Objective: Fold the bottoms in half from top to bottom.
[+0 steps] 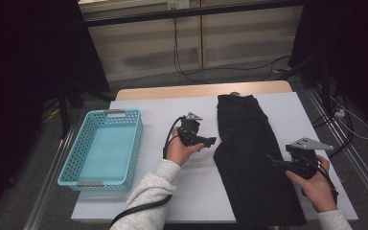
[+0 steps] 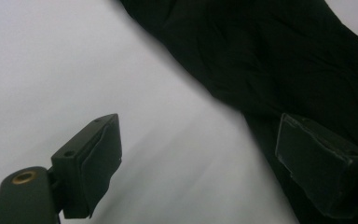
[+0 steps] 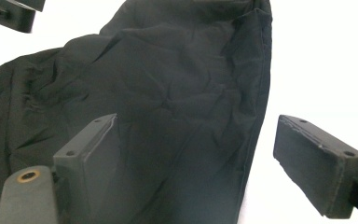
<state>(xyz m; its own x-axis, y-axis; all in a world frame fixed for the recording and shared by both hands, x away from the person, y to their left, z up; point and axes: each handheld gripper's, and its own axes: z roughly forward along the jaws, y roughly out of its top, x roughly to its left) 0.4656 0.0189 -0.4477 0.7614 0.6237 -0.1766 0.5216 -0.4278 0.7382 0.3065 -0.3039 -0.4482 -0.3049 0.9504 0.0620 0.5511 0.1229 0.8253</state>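
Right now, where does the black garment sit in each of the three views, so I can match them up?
High view: black garment lies lengthwise, right of centre on the white table cover.
Left gripper view: it fills the upper right, behind the right-hand jaw.
Right gripper view: it spreads across left and centre, hem edge running down toward the right.
Shared landmark: the white table cover beside the cloth's edge.

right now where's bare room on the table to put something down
The white table top is bare between the blue basket and the black cloth, behind and in front of the left gripper. The basket itself is empty. It is crowded on the right: the cloth covers most of that side, with the right gripper open over its edge.
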